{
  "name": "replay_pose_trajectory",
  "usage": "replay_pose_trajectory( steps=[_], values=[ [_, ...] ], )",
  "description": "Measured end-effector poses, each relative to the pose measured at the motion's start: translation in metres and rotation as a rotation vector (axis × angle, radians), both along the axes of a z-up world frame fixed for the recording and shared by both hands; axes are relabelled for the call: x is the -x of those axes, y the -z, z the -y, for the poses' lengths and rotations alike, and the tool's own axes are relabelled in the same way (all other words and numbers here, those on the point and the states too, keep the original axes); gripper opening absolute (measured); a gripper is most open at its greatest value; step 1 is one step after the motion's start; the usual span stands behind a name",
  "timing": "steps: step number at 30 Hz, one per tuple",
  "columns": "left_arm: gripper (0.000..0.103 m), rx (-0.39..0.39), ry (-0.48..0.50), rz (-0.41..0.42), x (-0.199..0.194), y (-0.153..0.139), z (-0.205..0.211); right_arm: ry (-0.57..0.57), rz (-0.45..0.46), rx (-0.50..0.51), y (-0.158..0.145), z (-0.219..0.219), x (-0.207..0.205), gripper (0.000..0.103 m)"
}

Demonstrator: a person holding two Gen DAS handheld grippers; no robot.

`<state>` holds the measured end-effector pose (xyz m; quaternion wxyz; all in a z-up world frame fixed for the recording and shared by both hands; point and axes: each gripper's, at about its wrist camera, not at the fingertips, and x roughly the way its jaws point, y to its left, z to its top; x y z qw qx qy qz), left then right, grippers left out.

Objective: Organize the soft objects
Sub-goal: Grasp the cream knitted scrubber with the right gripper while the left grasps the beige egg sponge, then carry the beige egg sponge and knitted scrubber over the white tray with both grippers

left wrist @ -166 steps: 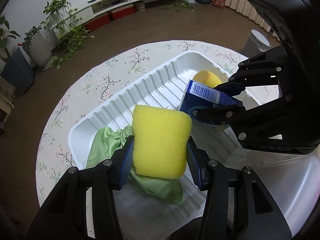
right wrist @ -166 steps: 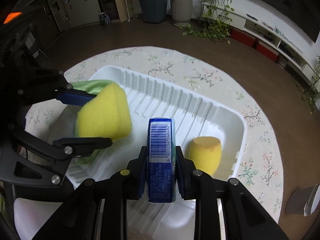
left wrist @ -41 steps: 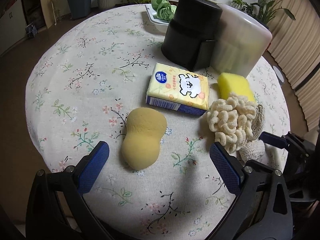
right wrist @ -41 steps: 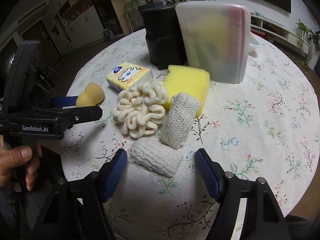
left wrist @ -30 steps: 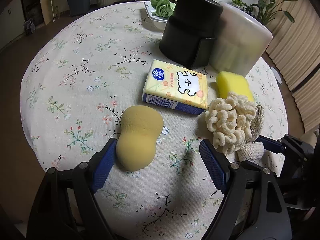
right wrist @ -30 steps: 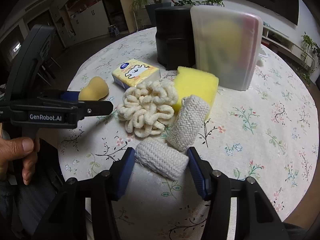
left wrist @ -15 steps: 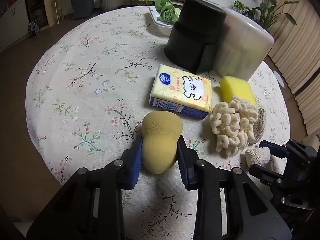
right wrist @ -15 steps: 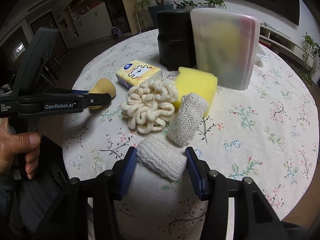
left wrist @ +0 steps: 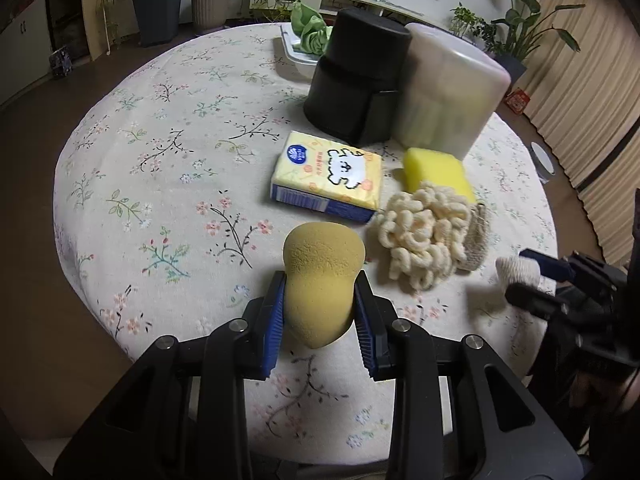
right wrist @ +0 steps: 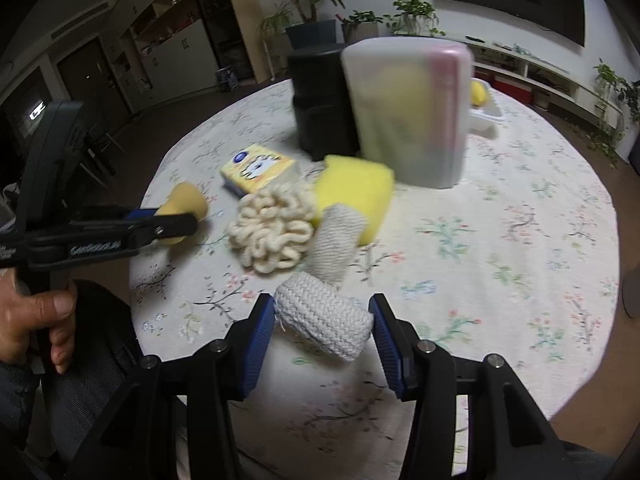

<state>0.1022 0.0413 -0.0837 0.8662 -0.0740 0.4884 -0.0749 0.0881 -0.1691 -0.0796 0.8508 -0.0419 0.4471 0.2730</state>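
Note:
My left gripper [left wrist: 319, 303] is shut on a tan gourd-shaped sponge [left wrist: 322, 276], pinched at its narrow waist just above the floral tablecloth [left wrist: 168, 168]. My right gripper [right wrist: 323, 322] is shut on a white knitted roll [right wrist: 322, 321], lifted slightly off the cloth. On the table lie a cream loopy scrubber [left wrist: 424, 236], a yellow sponge block [left wrist: 436, 172], a yellow tissue pack [left wrist: 332, 176] and a second knitted roll [right wrist: 339, 240]. The right view also shows the left gripper [right wrist: 176, 222] with the tan sponge.
A black cylindrical container [left wrist: 356, 84] and a frosted plastic box [left wrist: 444, 100] stand at the table's far side. Behind them is a white tray [left wrist: 298, 54] with a green cloth [left wrist: 310, 32]. A hand [right wrist: 36, 316] holds the left tool. The table edge is close below both grippers.
The left jaws closed on the tan sponge and lifted it a little. The right jaws closed on the knitted roll and raised it off the cloth.

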Motion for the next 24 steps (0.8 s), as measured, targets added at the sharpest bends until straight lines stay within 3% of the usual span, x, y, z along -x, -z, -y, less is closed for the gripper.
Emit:
replay_pose_trajectory(
  steps=[11,24],
  values=[
    [0.029,0.036,0.043,0.041,0.003,-0.026,0.011,0.088,0.038,0.017,-0.02,0.041,-0.014,0.052],
    [0.029,0.047,0.084,0.12,-0.033,-0.067,0.02,0.174,0.139,0.052,-0.062,0.084,-0.062,0.052]
  ],
)
